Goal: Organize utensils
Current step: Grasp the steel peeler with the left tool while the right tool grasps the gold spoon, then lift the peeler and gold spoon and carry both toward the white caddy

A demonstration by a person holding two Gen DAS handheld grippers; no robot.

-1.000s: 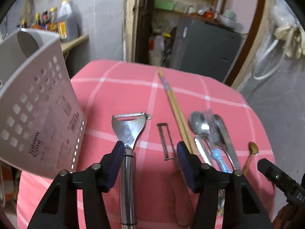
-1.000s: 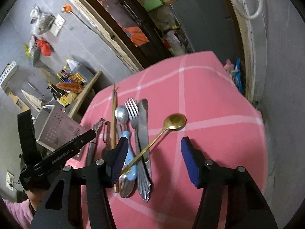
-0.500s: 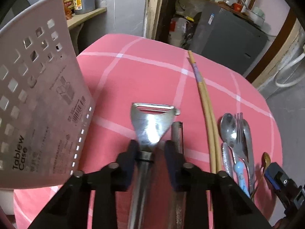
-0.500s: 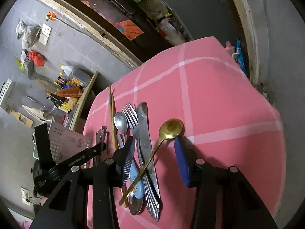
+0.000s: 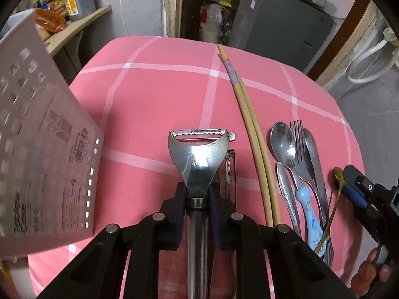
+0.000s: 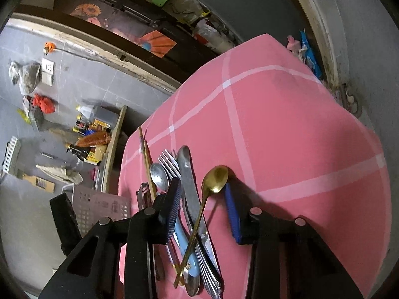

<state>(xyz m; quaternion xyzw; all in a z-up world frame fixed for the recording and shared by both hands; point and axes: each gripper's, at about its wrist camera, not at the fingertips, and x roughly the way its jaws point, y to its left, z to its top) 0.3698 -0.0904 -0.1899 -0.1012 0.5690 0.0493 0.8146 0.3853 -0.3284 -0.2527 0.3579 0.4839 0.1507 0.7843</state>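
Note:
My left gripper [image 5: 198,195] is shut on the neck of a steel Y-peeler [image 5: 198,157], its blade pointing away over the pink checked tablecloth [image 5: 154,94]. A white perforated tableware case [image 5: 42,154] stands just left of it. A second slim peeler [image 5: 230,172] lies beside the held one. Right of that lie chopsticks [image 5: 249,114], a spoon [image 5: 281,142], a fork [image 5: 299,147], a knife and a blue-handled utensil [image 5: 308,214]. My right gripper [image 6: 203,199] is open, its jaws on either side of a gold spoon [image 6: 212,186] that lies across the knife [image 6: 189,184].
The table edge drops off at the far side and right [image 6: 349,109]. A shelf with bottles [image 5: 74,7] stands behind the case. A dark cabinet [image 5: 281,22] and doorway are beyond the table. The left gripper's body [image 6: 66,224] shows at the right wrist view's left.
My left gripper went from open around the Y-peeler to shut on its neck. My right gripper moved forward around the gold spoon and its jaws narrowed.

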